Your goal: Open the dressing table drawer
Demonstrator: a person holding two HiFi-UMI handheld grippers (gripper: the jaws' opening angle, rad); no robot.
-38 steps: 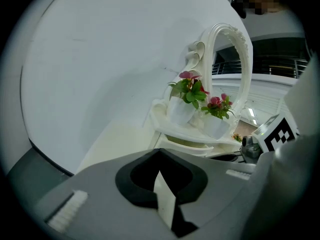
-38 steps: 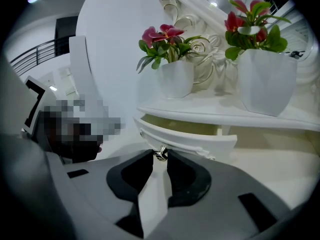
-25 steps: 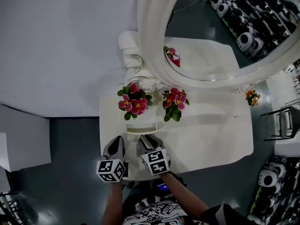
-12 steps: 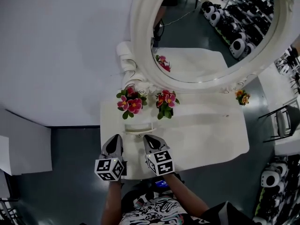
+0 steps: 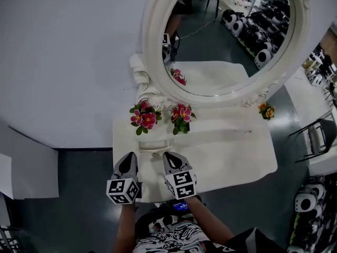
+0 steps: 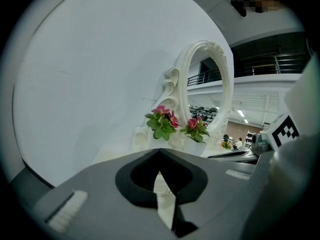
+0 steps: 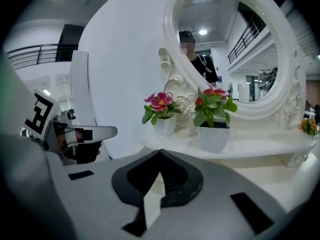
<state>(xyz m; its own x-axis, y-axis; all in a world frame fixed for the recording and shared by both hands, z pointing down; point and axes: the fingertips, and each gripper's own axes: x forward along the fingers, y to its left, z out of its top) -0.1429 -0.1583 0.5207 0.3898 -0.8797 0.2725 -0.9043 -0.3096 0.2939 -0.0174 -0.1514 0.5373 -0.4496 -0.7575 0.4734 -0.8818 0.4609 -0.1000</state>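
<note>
The white dressing table point(image 5: 231, 152) stands against a white wall under an oval mirror point(image 5: 226, 36). Two pots of pink flowers point(image 5: 143, 117) point(image 5: 180, 116) sit on a low raised ledge point(image 5: 154, 145); I cannot make out a drawer front or tell whether it is open. My left gripper point(image 5: 128, 159) and right gripper point(image 5: 169, 157) hover side by side over the table's near left edge, both pointing at the pots. Each is shut with nothing between the jaws, as the left gripper view point(image 6: 159, 150) and the right gripper view point(image 7: 160, 151) show.
A small pot of orange flowers point(image 5: 266, 109) stands at the ledge's right end. A white panel point(image 5: 29, 167) stands left of the table. Dark chairs point(image 5: 321, 136) and white machines point(image 5: 303, 202) are on the floor to the right.
Both grippers have risen a little over the table's near edge. The right gripper's jaws looked spread a second ago and are now together. More of the mirror shows in the head view.
</note>
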